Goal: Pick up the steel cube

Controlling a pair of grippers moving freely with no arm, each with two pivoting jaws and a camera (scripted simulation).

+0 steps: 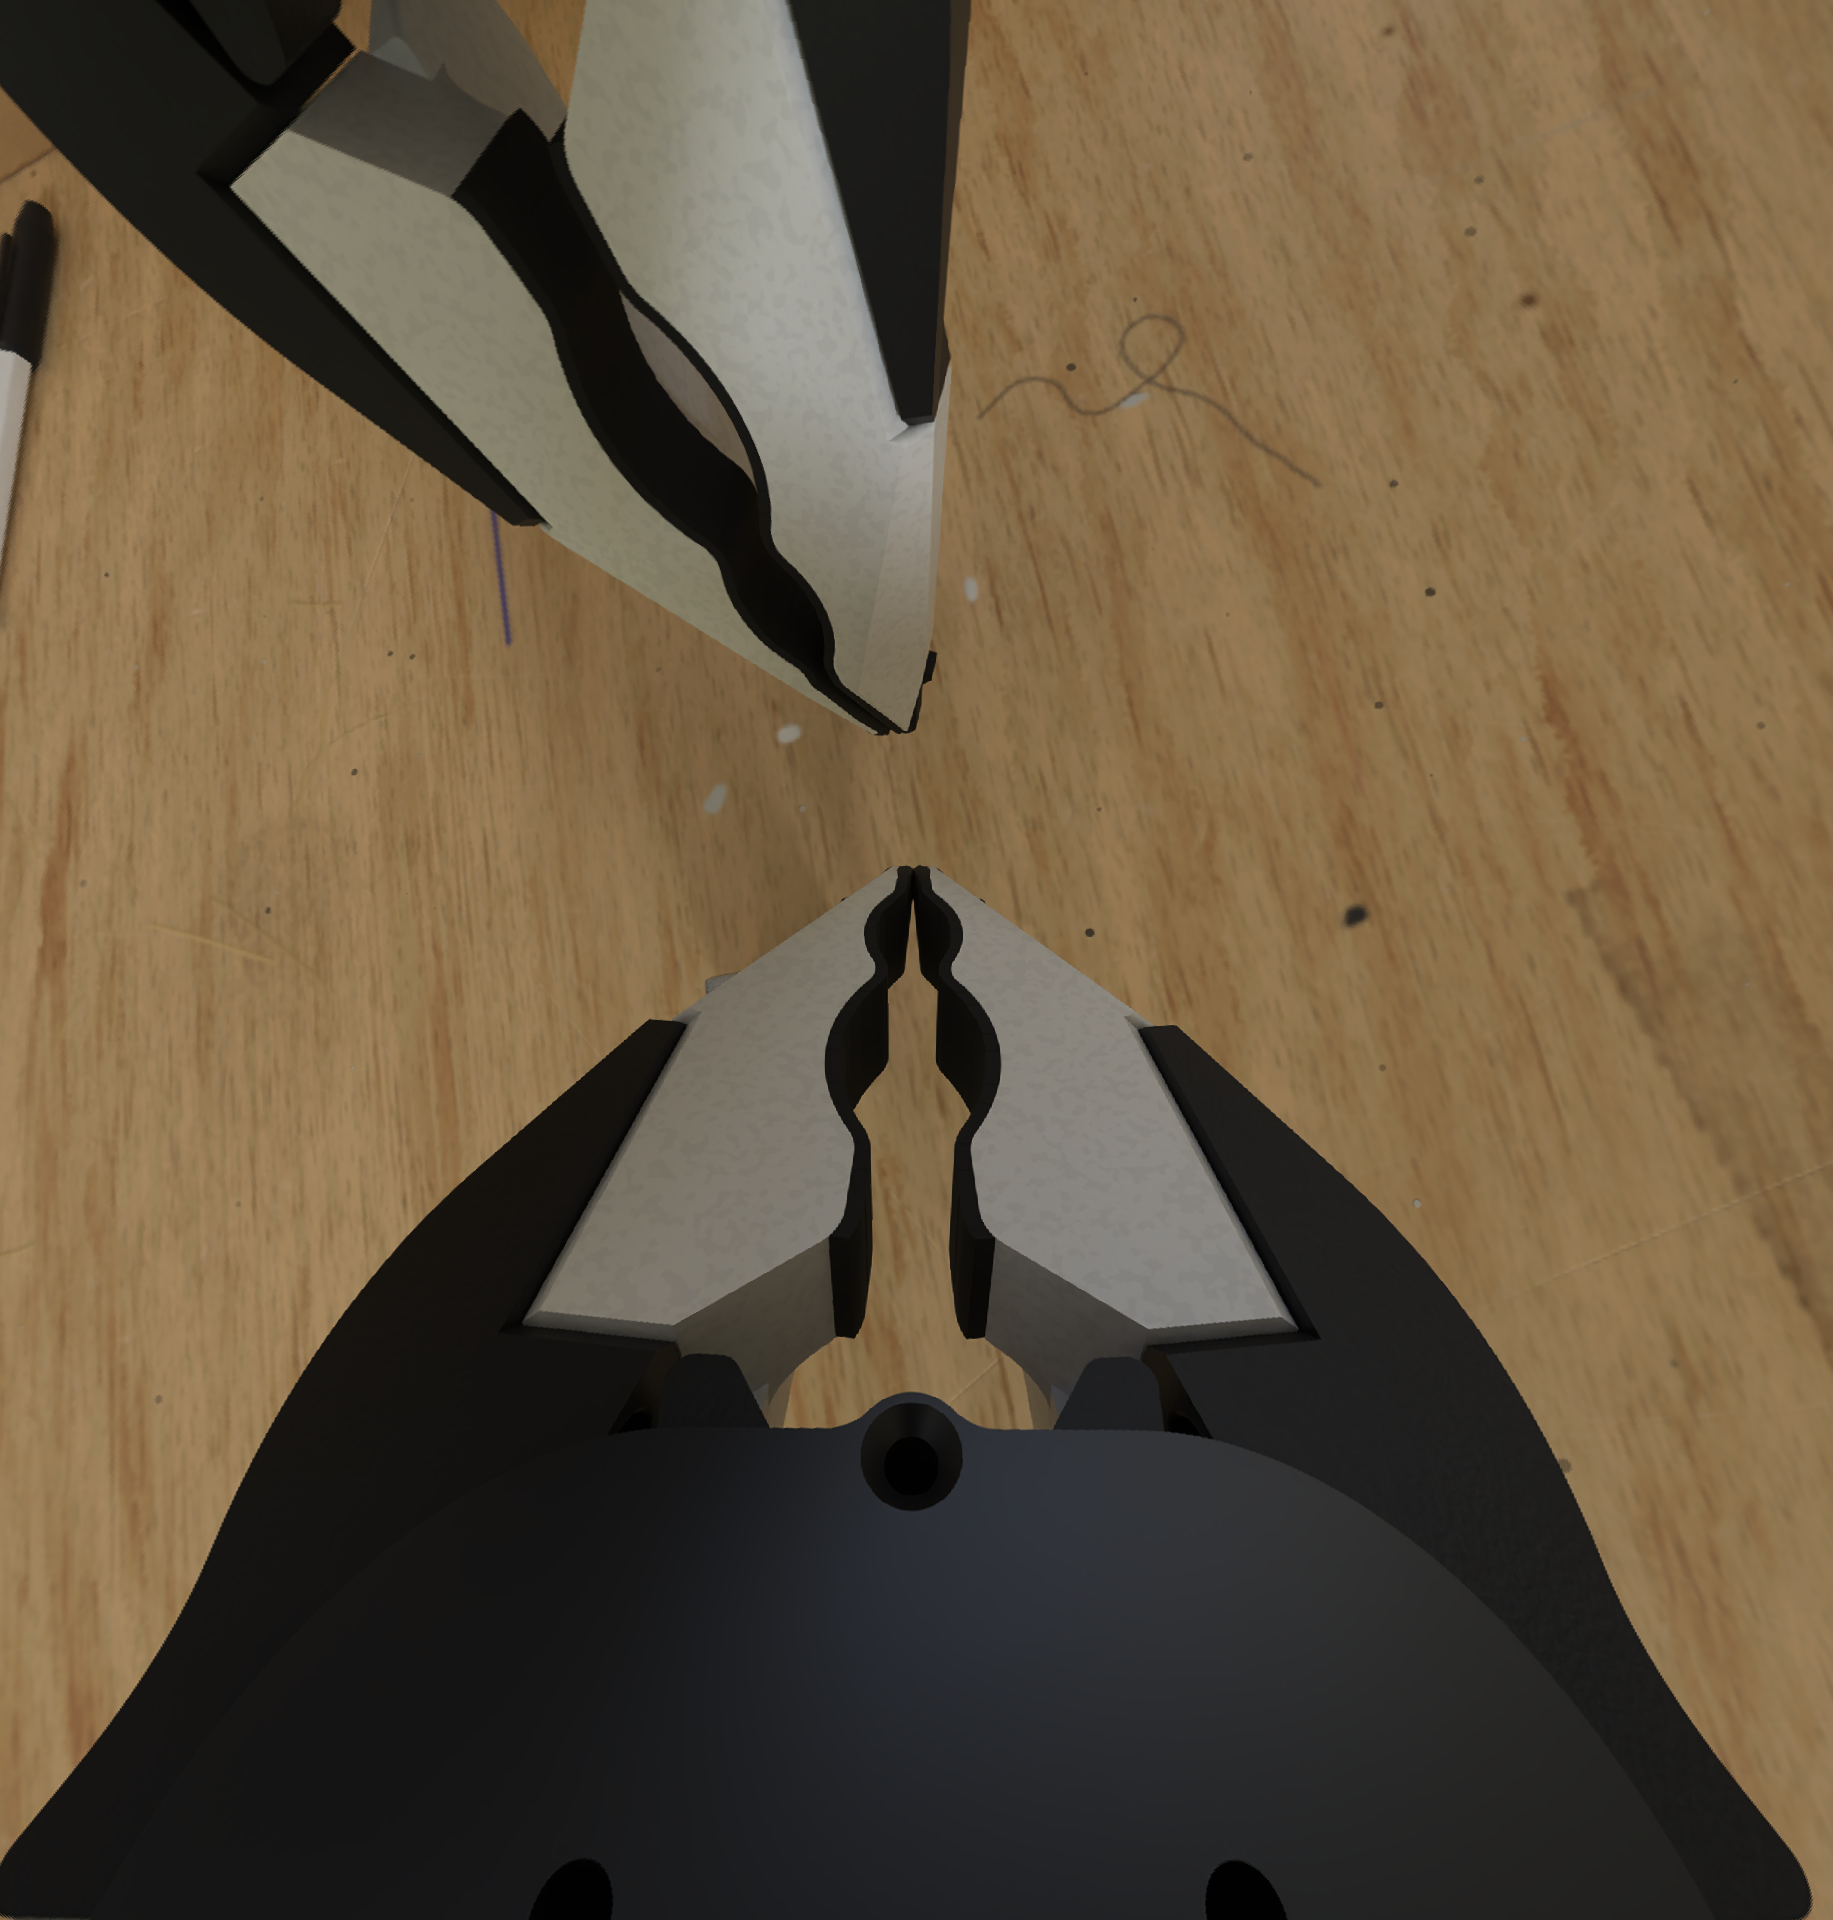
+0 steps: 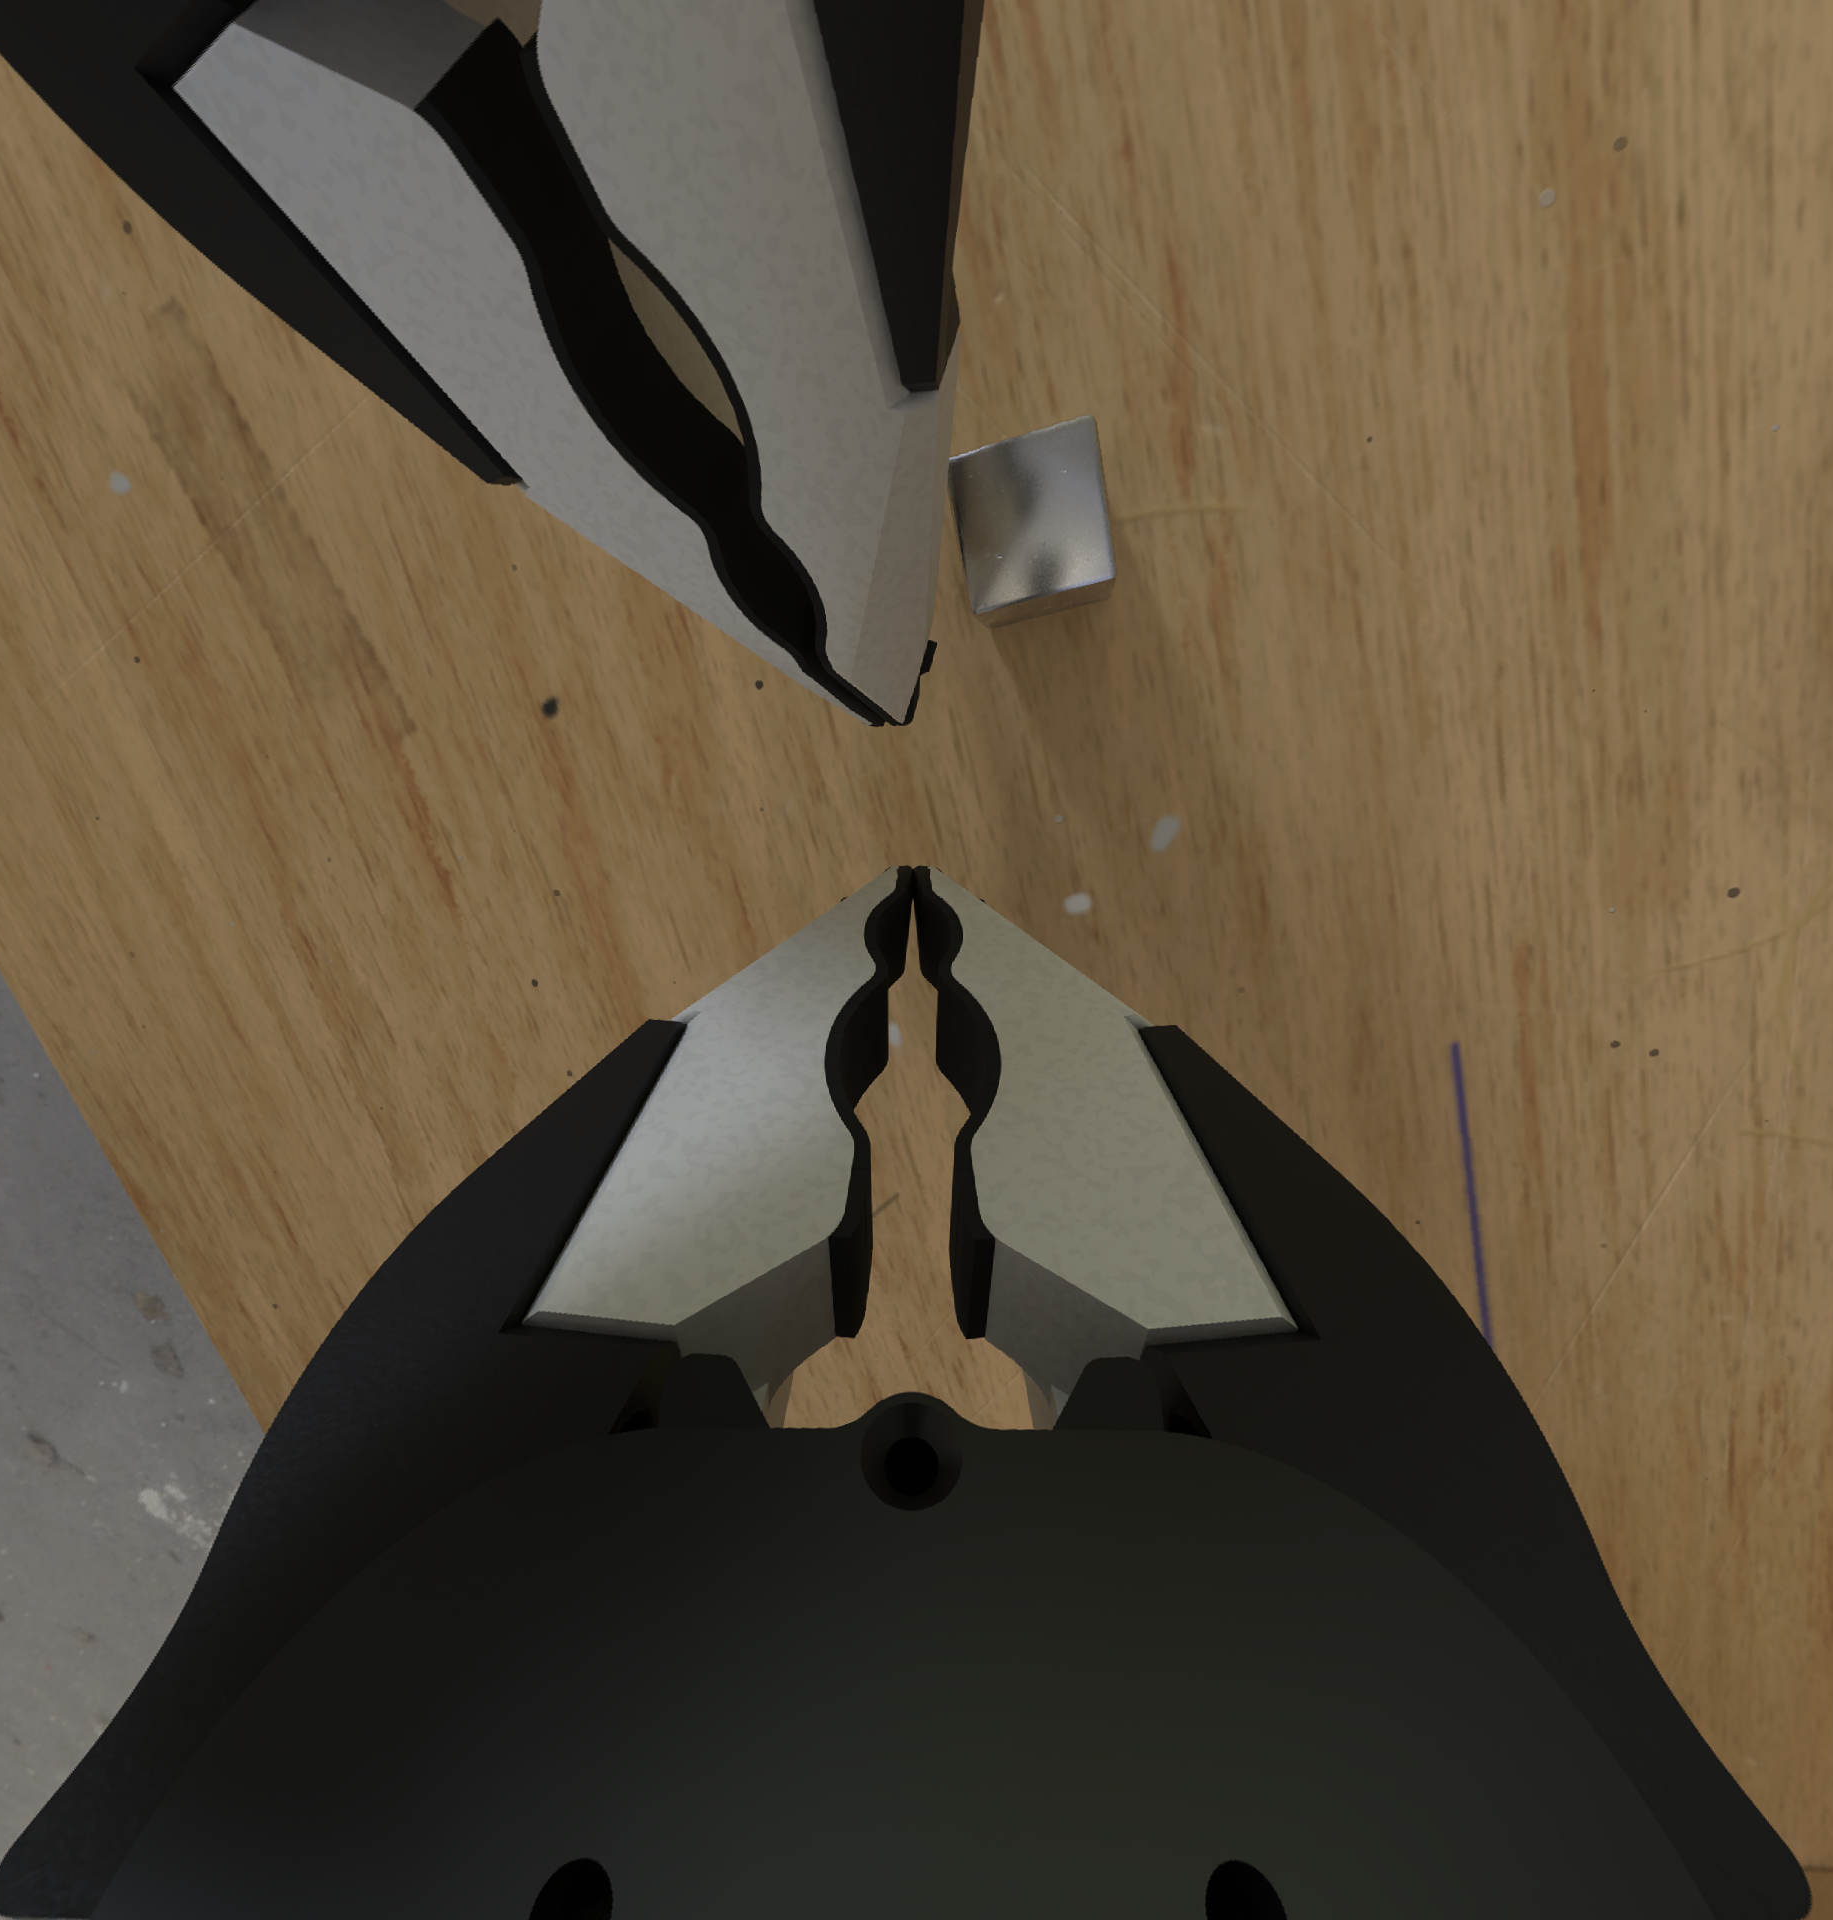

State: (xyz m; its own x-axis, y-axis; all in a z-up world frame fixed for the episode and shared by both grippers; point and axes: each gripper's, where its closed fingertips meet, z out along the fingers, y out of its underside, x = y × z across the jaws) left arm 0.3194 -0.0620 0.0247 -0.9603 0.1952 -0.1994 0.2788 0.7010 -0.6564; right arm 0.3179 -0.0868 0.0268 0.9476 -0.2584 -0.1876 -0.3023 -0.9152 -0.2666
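2 grippers are facing tip to tip for me: left gripper [image 1: 912,871] and right gripper [image 2: 912,871] both pinched closed, empty; steel cube [image 2: 1031,520] is sitting on the wooden table [image 2: 1411,623] beside the left's tip.

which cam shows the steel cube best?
Right wrist view: the cube lies in full sight on the wooden table, just right of the left gripper. The left wrist view does not show it at all.
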